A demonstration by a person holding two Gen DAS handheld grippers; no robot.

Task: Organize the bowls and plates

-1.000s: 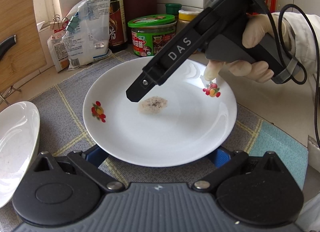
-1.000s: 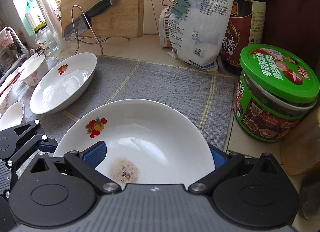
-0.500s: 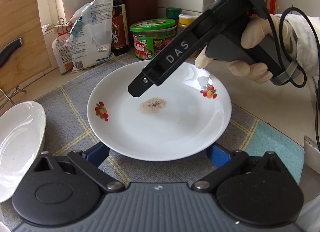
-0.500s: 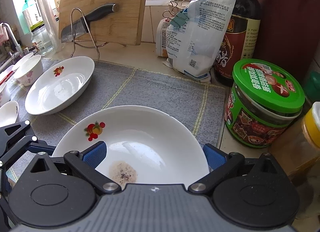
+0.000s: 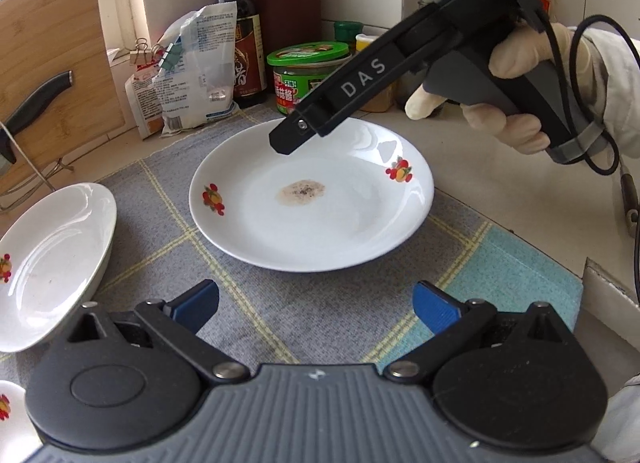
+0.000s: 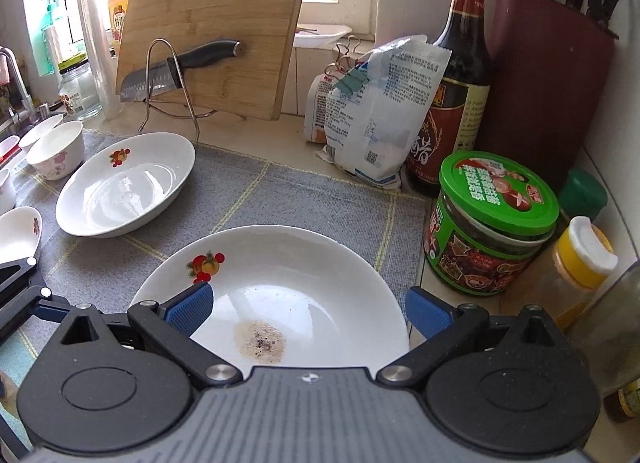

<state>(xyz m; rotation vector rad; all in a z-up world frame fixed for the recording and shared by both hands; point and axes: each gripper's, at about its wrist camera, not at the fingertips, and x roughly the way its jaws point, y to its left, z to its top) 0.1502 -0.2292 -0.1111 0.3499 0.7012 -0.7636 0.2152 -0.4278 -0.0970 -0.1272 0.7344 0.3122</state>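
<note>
Left wrist view: the left tool (image 5: 316, 301) is released, its blue-padded fingers (image 5: 192, 305) spread wide above the grey checked cloth mat (image 5: 248, 303) on the table (image 5: 520, 203) and grasping nothing. Ahead of it, apart from both fingers, a round white plate with red fruit motifs (image 5: 344, 223) lies flat on the mat, a brownish speckled residue (image 5: 301, 192) at its centre. The right tool (image 5: 286, 143), a black body marked "DAS", is held by a gloved hand (image 5: 516, 95) and hangs over the plate's far rim; from this side it cannot be told whether it is released or clenched. A second white oval dish (image 5: 52, 263) lies on the mat to the left. A green-lidded jar (image 5: 308, 71), a dark sauce bottle (image 5: 240, 43) and a clipped white bag (image 5: 192, 71) stand behind the plate.

Right wrist view: the right tool (image 6: 308, 311) is released, its blue pads (image 6: 188, 309) wide apart; the left pad overlaps the plate (image 6: 304, 271) in the picture, the right pad sits just beyond its rim, and contact cannot be judged. The residue (image 6: 260, 345) lies just before the tool body. The oval dish (image 6: 124, 187) rests further left on the mat (image 6: 320, 199), with small white bowls (image 6: 56, 149) beyond it. A bamboo cutting board (image 6: 224, 23) and a black-handled knife (image 6: 180, 67) lean in a wire rack.
</note>
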